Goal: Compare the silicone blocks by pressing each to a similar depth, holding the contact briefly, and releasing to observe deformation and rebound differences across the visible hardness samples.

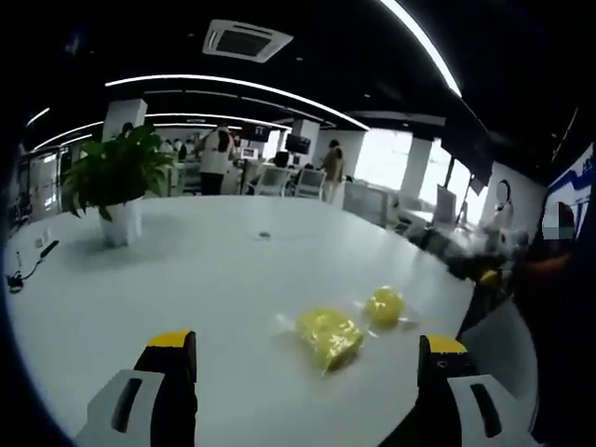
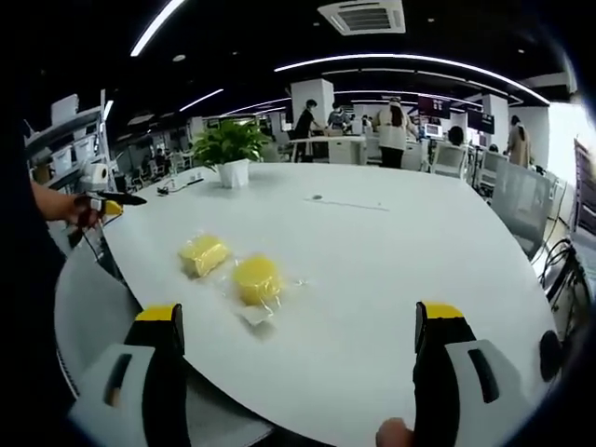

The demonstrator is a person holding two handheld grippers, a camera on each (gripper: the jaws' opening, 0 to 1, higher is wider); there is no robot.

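Two yellow silicone blocks in clear bags lie on the white table (image 1: 186, 279). In the left gripper view the squarer block (image 1: 331, 335) lies just ahead between my open jaws, and the rounder block (image 1: 384, 305) sits beyond it to the right. My left gripper (image 1: 307, 343) holds nothing. In the right gripper view the squarer block (image 2: 203, 253) and the rounder block (image 2: 257, 277) lie ahead on the left of the table (image 2: 391, 261). My right gripper (image 2: 300, 340) hovers open and empty over the near edge. The left gripper (image 2: 107, 203) shows at far left, held by a hand.
A potted plant (image 1: 116, 177) (image 2: 228, 144) stands at the table's far side. A cable (image 1: 23, 270) lies near the plant. The table's curved edge (image 2: 140, 289) runs close to the blocks. People, desks and chairs (image 2: 391, 130) fill the office behind.
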